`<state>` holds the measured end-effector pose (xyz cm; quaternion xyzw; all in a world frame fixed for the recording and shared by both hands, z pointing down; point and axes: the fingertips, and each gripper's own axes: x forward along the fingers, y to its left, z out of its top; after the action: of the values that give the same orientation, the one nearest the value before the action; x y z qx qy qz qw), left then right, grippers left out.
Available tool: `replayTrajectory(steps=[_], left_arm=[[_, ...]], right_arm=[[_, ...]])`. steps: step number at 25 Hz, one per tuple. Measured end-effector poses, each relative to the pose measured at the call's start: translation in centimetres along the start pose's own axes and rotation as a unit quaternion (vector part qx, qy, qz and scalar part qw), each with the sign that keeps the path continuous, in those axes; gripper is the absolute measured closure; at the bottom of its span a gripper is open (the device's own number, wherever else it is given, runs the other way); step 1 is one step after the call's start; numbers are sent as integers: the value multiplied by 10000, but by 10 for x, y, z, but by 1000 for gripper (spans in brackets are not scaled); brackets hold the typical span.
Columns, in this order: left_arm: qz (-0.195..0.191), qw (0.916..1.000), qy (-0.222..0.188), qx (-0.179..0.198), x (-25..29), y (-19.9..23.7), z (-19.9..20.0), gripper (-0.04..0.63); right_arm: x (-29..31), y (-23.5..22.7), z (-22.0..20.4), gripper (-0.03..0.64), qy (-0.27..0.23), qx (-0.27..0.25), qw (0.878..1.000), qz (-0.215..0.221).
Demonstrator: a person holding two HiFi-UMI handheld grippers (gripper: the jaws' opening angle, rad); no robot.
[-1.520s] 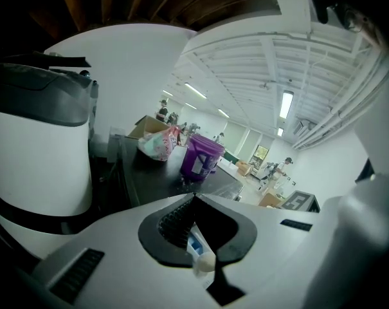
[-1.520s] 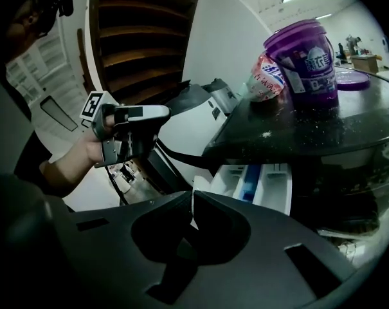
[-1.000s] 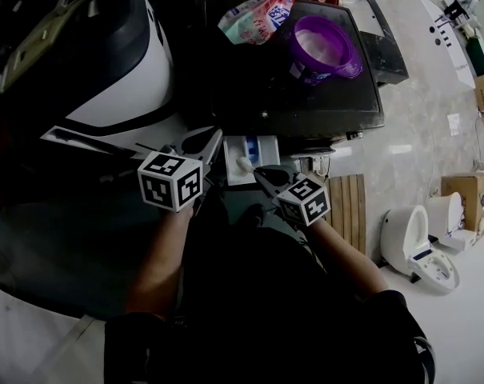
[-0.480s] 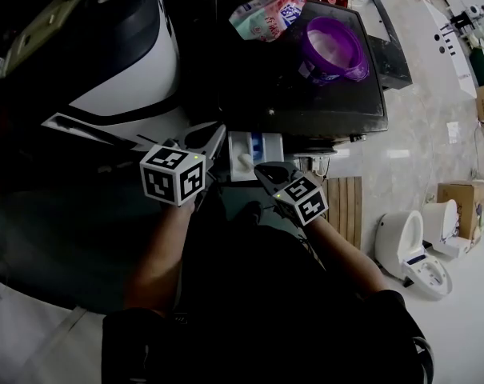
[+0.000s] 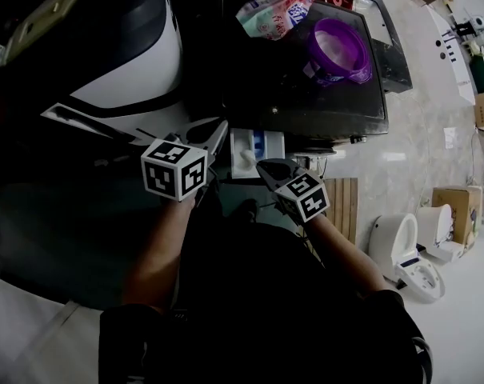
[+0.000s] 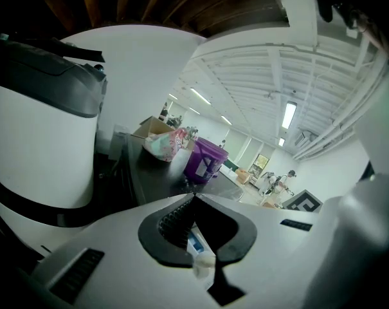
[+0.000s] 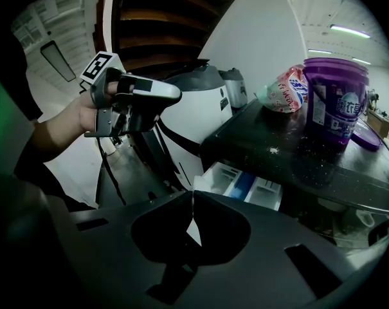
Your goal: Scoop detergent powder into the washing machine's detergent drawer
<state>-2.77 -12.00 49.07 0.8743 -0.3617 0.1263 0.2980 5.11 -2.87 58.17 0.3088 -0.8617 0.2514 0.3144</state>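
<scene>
The white detergent drawer (image 5: 255, 152) stands pulled out from the black washing machine (image 5: 306, 94). It has a blue compartment, and a small white lump lies in it. A purple detergent bucket (image 5: 340, 48) and a printed bag (image 5: 274, 13) sit on the machine's top. My left gripper (image 5: 218, 132) is shut just left of the drawer. My right gripper (image 5: 262, 167) is shut at the drawer's front right corner. In the left gripper view the left gripper (image 6: 194, 196) has its tips touching, with the drawer showing through the gap behind them. The right gripper view shows the right gripper (image 7: 191, 196) the same way, with the drawer (image 7: 244, 183) beyond.
A large white and dark rounded appliance (image 5: 130, 62) stands left of the washing machine. A wooden slatted mat (image 5: 346, 206), a white toilet (image 5: 398, 242) and a cardboard box (image 5: 454, 202) are on the floor to the right.
Both grippers stay shut and hold nearly the same places by the drawer. The head view has shifted a little, so the machine top sits slightly further right.
</scene>
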Motion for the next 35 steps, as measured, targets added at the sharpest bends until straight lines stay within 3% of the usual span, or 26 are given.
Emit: replayTrajectory(steps=[10, 20, 35], left_arm=[[53, 10000, -23, -62, -5, 6, -2, 586], [51, 9999, -49, -107, -5, 7, -5, 586], [49, 9999, -4, -142, -2, 9, -9, 586]], right_arm=[[5, 7, 2, 597, 146, -342, 9993, -25], [8, 10, 2, 597, 437, -1164, 9920, -207], [10, 4, 8, 597, 593, -1697, 9834, -263]])
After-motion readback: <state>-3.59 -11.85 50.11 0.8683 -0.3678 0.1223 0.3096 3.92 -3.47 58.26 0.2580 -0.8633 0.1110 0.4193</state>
